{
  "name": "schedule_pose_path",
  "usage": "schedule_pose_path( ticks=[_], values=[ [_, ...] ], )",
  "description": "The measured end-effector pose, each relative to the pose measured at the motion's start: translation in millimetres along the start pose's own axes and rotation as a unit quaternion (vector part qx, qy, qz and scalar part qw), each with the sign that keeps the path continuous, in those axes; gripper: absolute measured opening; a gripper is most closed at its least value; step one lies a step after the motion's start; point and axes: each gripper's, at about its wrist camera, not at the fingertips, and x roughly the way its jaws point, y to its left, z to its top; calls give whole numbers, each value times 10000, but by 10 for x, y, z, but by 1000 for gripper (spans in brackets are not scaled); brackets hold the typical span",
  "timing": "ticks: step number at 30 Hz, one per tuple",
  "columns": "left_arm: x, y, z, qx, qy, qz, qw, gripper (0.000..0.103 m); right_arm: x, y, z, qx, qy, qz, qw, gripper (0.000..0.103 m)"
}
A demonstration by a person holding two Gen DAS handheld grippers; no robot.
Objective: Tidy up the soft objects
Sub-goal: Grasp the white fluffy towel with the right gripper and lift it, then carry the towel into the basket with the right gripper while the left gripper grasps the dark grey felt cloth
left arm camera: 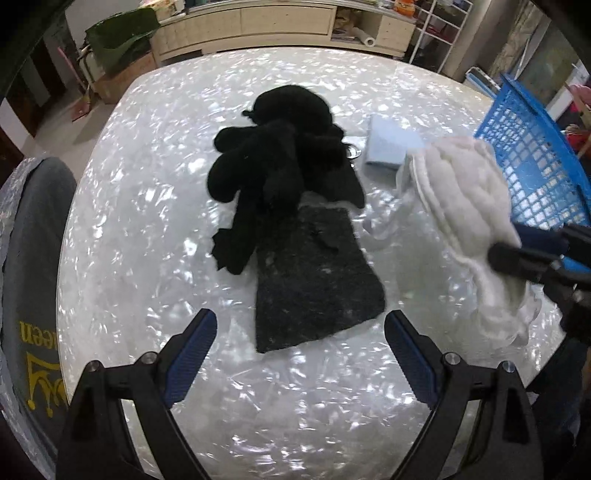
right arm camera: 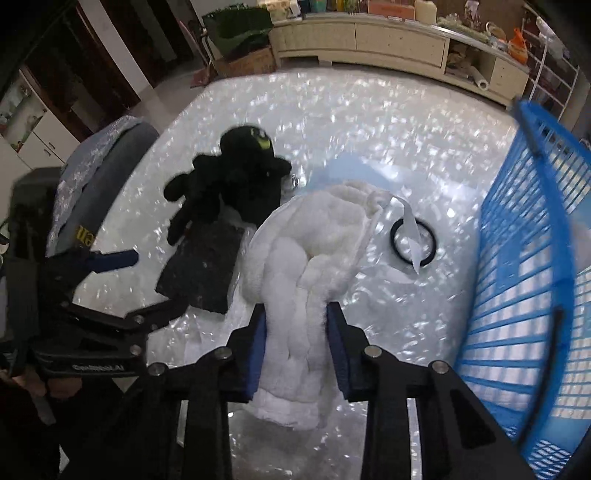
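My right gripper (right arm camera: 295,314) is shut on a white fluffy cloth (right arm camera: 306,258) and holds it above the table beside the blue basket (right arm camera: 524,295). The cloth also shows in the left wrist view (left arm camera: 465,206), with the right gripper (left arm camera: 524,258) on it. My left gripper (left arm camera: 299,325) is open and empty, just in front of a dark grey felt piece (left arm camera: 314,280). A black plush toy (left arm camera: 280,155) lies behind the felt. In the right wrist view the plush (right arm camera: 229,177), the felt (right arm camera: 201,269) and the left gripper (right arm camera: 122,266) are at left.
A light blue sponge block (left arm camera: 391,144) lies behind the cloth. A black ring (right arm camera: 413,245) lies on the shiny white table (left arm camera: 147,221). A grey chair back (left arm camera: 33,258) stands at the table's left edge. Cabinets (left arm camera: 258,26) line the far wall.
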Motion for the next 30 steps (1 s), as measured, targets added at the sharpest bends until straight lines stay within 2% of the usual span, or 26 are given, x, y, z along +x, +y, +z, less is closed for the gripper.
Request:
schedule_pose_path(
  ticks=[7,13,16,21,30],
  values=[
    [-164,-71,8,31,-209,-136,9997,91,-367,-109,72,66,-328,-79,9994,30],
    [-152,-116,108,46,-196,-56,9998,91,-738,-283,145,205,-695,-39,9974,30],
    [-106,-153,147,139,-172,109,9997,91,-910,-395,168,299,-842,-53,9960,30],
    [3,-172,162,181,-85,154,9997,91,-1115,-675,166,527,-1018,-308,9929,30],
    [45,-190,158,397,-214,125,9989,91,-1244,-1192,75,966,-1060,-940,9852,30]
  ],
)
